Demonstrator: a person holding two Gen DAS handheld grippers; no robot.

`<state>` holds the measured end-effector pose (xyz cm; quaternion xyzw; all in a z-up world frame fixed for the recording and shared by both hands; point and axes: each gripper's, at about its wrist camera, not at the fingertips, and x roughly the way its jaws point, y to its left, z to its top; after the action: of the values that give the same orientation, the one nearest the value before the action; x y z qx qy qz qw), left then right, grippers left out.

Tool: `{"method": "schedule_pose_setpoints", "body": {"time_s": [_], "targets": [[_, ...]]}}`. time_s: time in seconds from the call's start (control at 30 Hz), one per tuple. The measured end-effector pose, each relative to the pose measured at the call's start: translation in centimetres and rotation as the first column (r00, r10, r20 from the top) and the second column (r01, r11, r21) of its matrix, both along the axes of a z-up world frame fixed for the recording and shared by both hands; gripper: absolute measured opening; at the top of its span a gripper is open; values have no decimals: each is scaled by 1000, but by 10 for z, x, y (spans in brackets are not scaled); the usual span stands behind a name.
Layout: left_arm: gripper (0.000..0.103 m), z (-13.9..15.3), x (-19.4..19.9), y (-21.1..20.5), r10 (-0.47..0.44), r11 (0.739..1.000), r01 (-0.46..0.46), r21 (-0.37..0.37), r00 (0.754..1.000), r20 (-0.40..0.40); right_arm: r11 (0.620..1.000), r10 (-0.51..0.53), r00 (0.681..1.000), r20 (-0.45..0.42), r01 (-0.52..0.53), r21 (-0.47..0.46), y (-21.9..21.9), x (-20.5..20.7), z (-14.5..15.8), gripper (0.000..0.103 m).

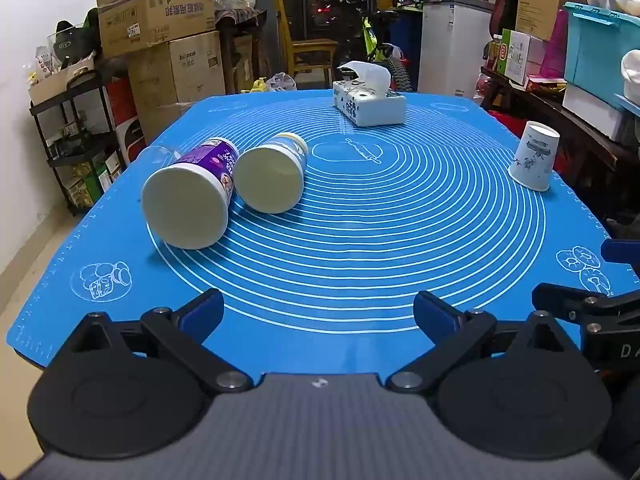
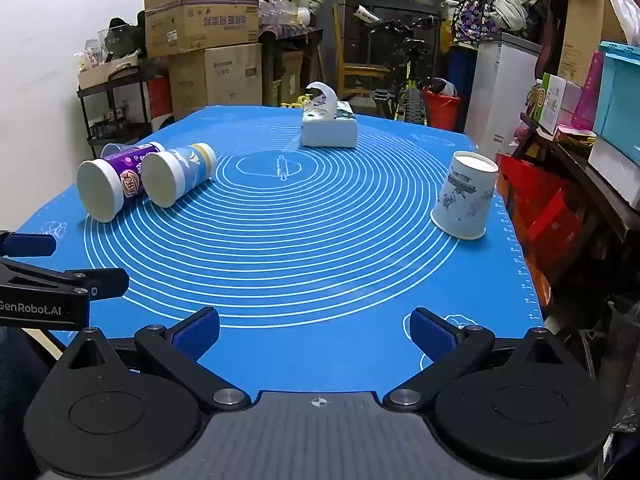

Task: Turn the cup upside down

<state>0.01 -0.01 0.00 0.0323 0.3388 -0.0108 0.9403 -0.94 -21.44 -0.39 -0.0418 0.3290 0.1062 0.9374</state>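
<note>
A white paper cup with grey-blue print (image 2: 464,196) stands upside down, mouth on the blue mat, at the right edge; it also shows in the left wrist view (image 1: 534,156). A purple cup (image 1: 192,192) and a blue-and-cream cup (image 1: 272,174) lie on their sides at the left, bases toward me; both show in the right wrist view, purple (image 2: 116,186) and blue (image 2: 176,174). My left gripper (image 1: 320,316) is open and empty over the near mat edge. My right gripper (image 2: 316,334) is open and empty, well short of the upside-down cup.
A tissue box (image 1: 370,106) sits at the far middle of the blue mat (image 1: 360,240); it also shows in the right wrist view (image 2: 328,128). A clear plastic cup (image 1: 156,156) lies behind the purple cup. Boxes, shelves and a bicycle crowd the room around the table.
</note>
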Motion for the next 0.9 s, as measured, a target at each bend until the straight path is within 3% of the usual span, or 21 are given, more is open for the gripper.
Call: {"method": "schedule_pose_setpoints", "body": {"time_s": [0.9], "targets": [[100,-7,1,-2,11,1000,-11,-4,1000,-11,1000,-8,1000,-19,8,-26,2,1,-5,101]]}}
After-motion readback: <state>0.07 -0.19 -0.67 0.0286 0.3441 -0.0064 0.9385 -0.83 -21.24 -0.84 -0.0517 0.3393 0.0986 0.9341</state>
